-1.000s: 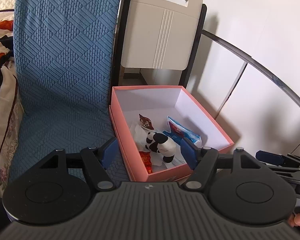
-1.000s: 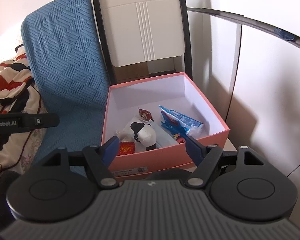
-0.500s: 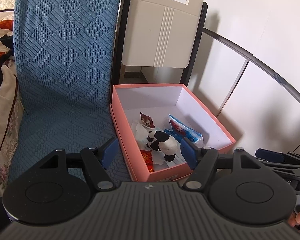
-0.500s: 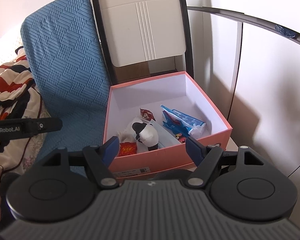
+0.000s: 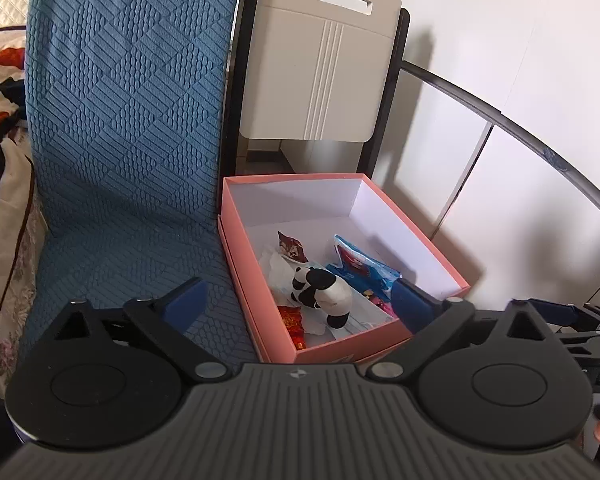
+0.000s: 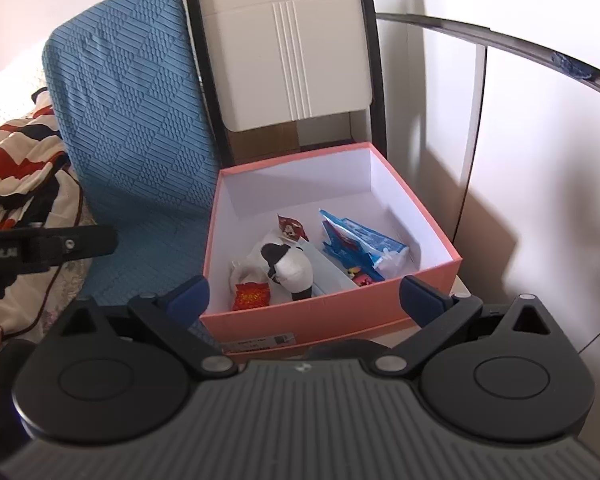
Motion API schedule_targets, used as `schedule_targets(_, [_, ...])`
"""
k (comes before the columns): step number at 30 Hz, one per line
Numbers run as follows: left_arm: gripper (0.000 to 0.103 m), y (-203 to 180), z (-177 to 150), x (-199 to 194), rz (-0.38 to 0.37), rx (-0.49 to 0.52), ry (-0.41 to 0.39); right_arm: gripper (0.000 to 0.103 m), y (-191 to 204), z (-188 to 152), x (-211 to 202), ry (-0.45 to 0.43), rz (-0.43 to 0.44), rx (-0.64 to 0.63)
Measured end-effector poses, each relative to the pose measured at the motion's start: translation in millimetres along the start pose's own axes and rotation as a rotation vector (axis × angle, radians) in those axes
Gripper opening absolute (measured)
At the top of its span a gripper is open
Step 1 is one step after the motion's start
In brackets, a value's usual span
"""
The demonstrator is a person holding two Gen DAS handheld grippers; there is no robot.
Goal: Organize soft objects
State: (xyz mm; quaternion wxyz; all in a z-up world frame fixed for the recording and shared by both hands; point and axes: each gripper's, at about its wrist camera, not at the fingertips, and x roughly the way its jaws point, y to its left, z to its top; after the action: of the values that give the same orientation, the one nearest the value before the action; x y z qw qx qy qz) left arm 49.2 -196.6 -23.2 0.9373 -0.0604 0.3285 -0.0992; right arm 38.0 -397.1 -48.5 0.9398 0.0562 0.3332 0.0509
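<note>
A pink open box (image 5: 420, 240) (image 6: 340, 316) stands beside a blue textured cushion (image 5: 132, 140) (image 6: 140, 128). Inside it lie a black-and-white plush panda (image 5: 324, 292) (image 6: 290, 266), a blue packet (image 5: 360, 266) (image 6: 360, 240), red snack packets (image 5: 291, 248) (image 6: 252, 295) and white wrapping. My left gripper (image 5: 298, 300) is open and empty, held back from the box's near left corner. My right gripper (image 6: 306, 296) is open and empty, held in front of the box's near wall.
A folded beige chair with a black frame (image 5: 320, 72) (image 6: 284, 52) leans behind the box. A patterned blanket (image 6: 16, 168) lies left of the cushion. White panels with a dark curved rail (image 6: 520, 44) stand at the right.
Both grippers have drawn back and up a little from the box, so it sits lower and smaller in view. Both stay open and empty.
</note>
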Motion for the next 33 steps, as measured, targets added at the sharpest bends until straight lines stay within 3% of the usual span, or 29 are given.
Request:
schedule_targets(22, [0.103, 0.5, 1.9, 0.5, 0.045, -0.017, 0.036, 0.103, -4.1, 2.4, 0.8, -0.004, -0.011, 0.02])
schedule_targets(33, [0.103, 2.3, 2.6, -0.6, 0.058, -0.037, 0.014, 0.103, -5.7, 0.9, 2.4, -0.002, -0.016, 0.02])
